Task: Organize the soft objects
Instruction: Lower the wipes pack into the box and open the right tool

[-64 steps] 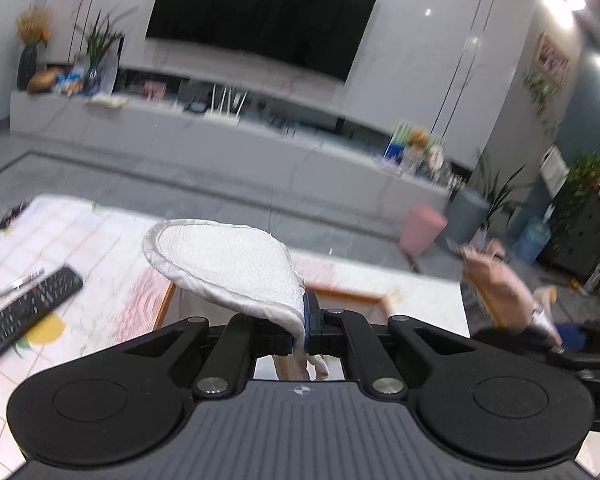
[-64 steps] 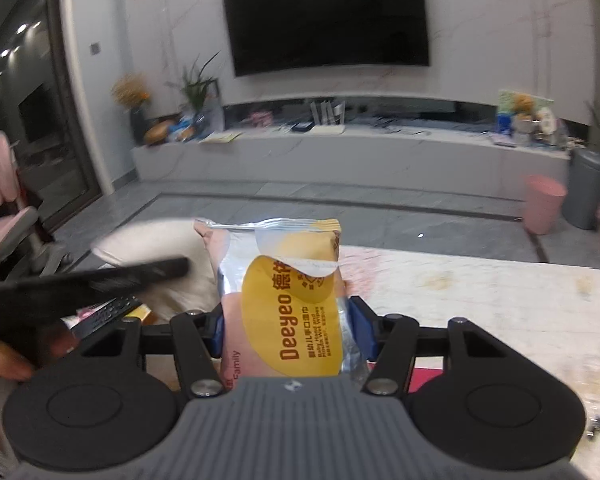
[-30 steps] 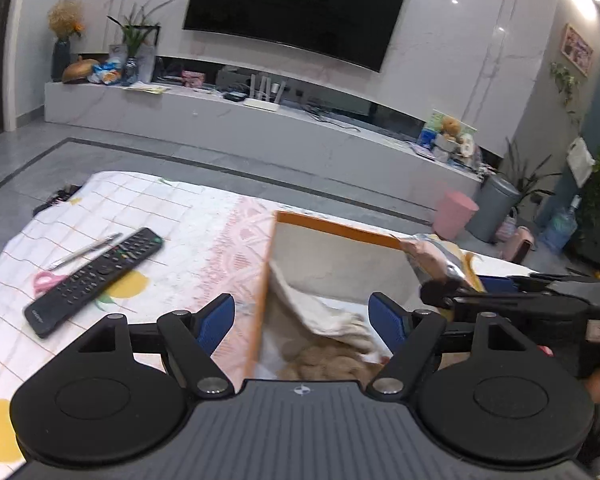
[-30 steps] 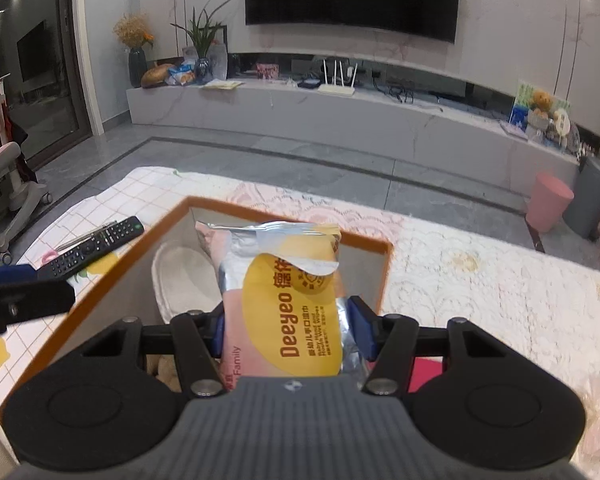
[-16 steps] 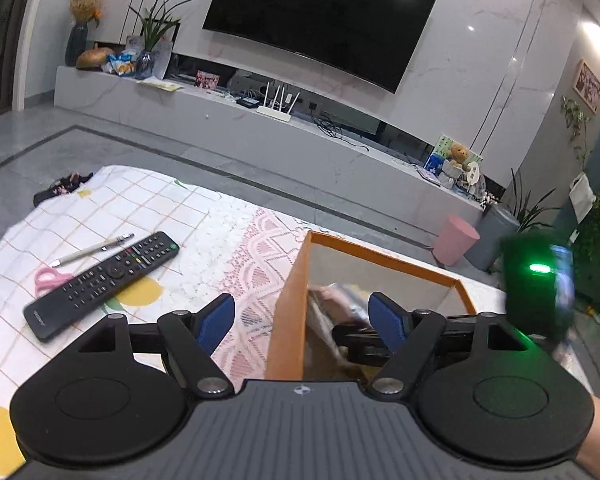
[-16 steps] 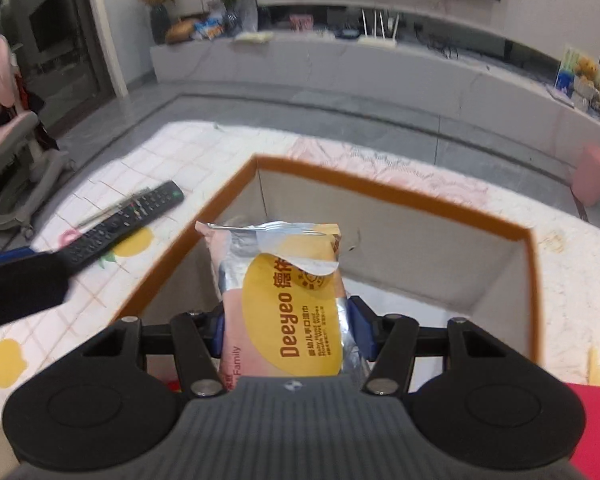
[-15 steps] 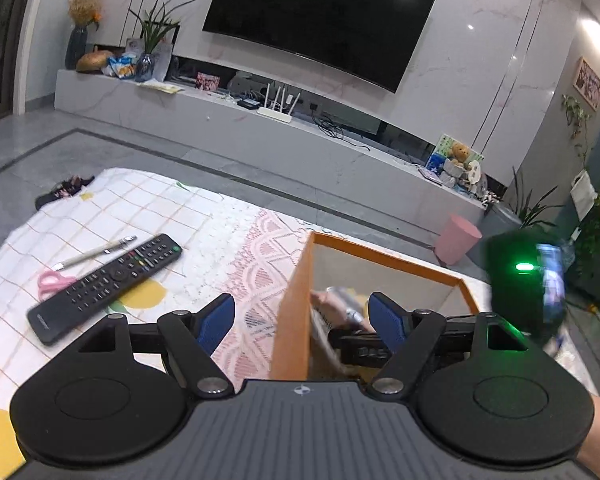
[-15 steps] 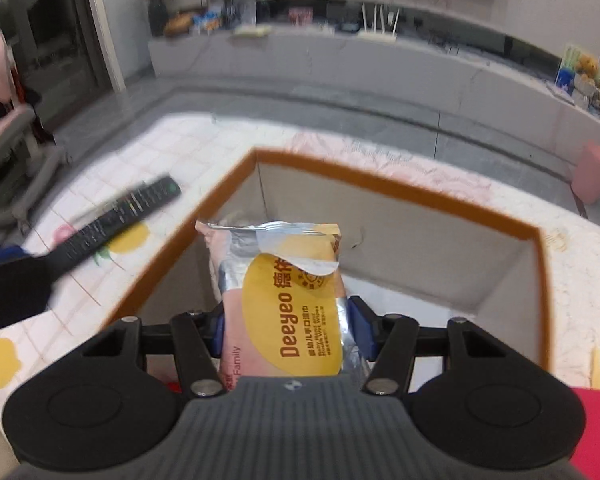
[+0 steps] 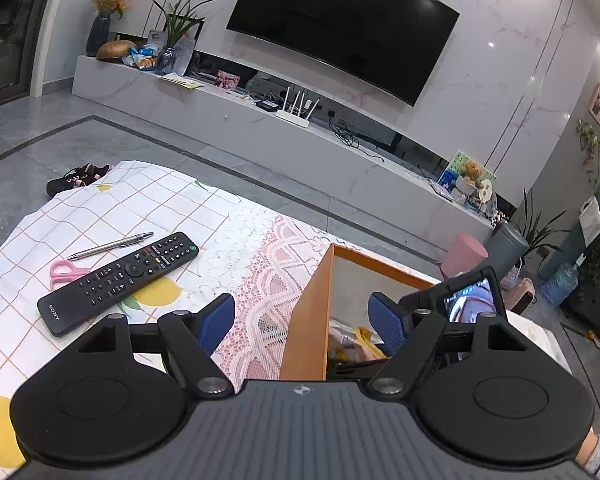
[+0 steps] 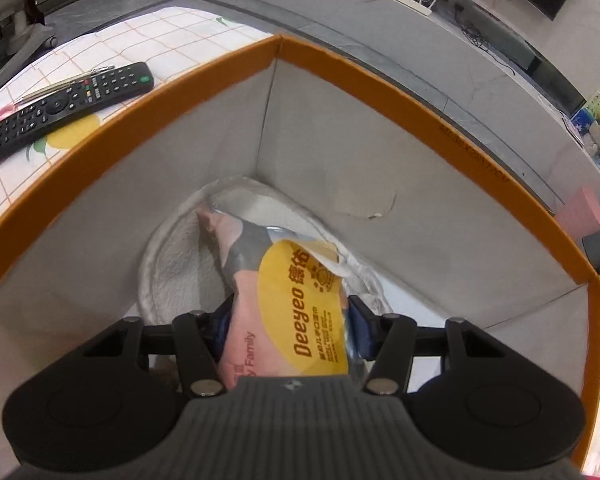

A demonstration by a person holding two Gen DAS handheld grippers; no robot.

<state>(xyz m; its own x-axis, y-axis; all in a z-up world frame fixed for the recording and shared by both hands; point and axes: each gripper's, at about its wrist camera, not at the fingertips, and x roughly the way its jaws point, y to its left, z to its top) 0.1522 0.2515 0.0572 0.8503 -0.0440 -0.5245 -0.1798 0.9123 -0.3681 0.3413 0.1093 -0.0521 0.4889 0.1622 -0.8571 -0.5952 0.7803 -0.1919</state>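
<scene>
An orange-rimmed cardboard box (image 10: pixel 384 76) stands on the table; it also shows in the left wrist view (image 9: pixel 308 304). My right gripper (image 10: pixel 286 322) is shut on a pink and yellow Deeyeo wipes pack (image 10: pixel 296 312) and is lowered inside the box. A white fluffy slipper (image 10: pixel 172 264) lies on the box floor under the pack. My left gripper (image 9: pixel 302 322) is open and empty, held over the box's left wall. The pack (image 9: pixel 356 346) and the right gripper's body (image 9: pixel 456 300) show inside the box in the left wrist view.
A black Sony remote (image 9: pixel 120 280), a pen (image 9: pixel 110 245) and pink scissors (image 9: pixel 66 272) lie on the checked tablecloth left of the box. The remote also shows in the right wrist view (image 10: pixel 64 100). A TV bench, pink bin (image 9: pixel 464 258) and grey bin stand beyond.
My left gripper let go of the white slipper into the box and drew back to the left, open. My right gripper came down into the box with the wipes pack.
</scene>
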